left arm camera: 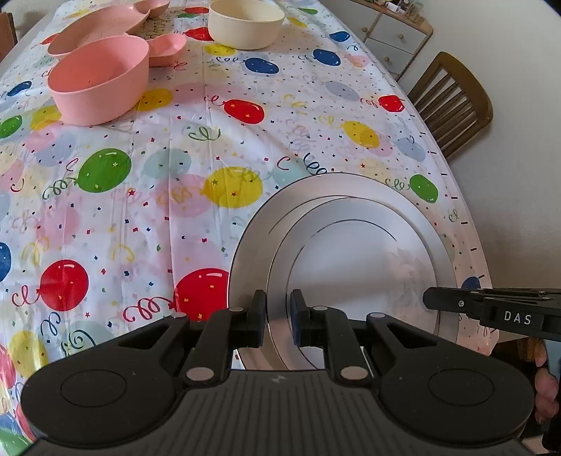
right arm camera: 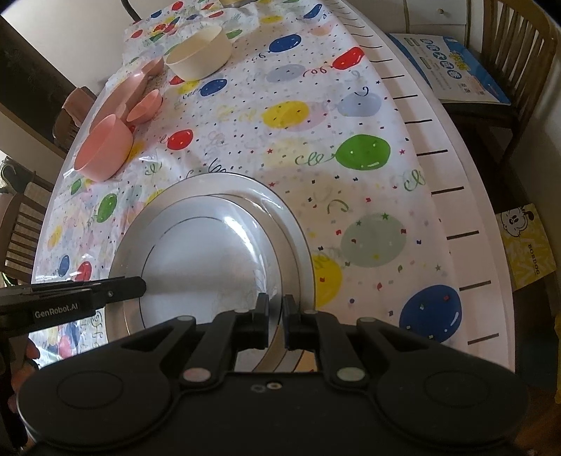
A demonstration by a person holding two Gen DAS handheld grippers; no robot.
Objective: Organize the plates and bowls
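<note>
The balloon-print tablecloth (left arm camera: 168,210) covers the whole dining table (right arm camera: 491,224), and everything sits on it. Biggest piece in play: the large white plate (left arm camera: 252,245) near the table's near edge, toward the right-hand side as the left wrist camera sees it. Nested on top of it is the smaller white plate (left arm camera: 354,266), with a thin dark ring around its well.

Left gripper (left arm camera: 278,317) is clamped on the near-left rim of the smaller white plate, the rim passing between its two fingers, which are drawn in narrow. Right gripper (right arm camera: 275,321) grips the near-right rim of that plate, fingers pinched close around the edge. Each gripper's tip pokes into the other camera's view from the side, low over the plates.

Up toward the far end, the pink bowl (left arm camera: 100,80) stands upright near the left edge. Just behind it lies the pink mouse-shaped divided plate (left arm camera: 94,31), one round ear section (left arm camera: 166,49) right beside the bowl; whether they touch, I can't tell. The cream bowl (left arm camera: 245,22) sits upright further right, well apart from the pink pieces.

Off the table, wooden chairs (left arm camera: 452,101) stand along the right side, one carrying a blue-and-white box (right arm camera: 452,66). A yellow cartoon-dog bag (right arm camera: 529,242) sits lower down by the table's edge.
</note>
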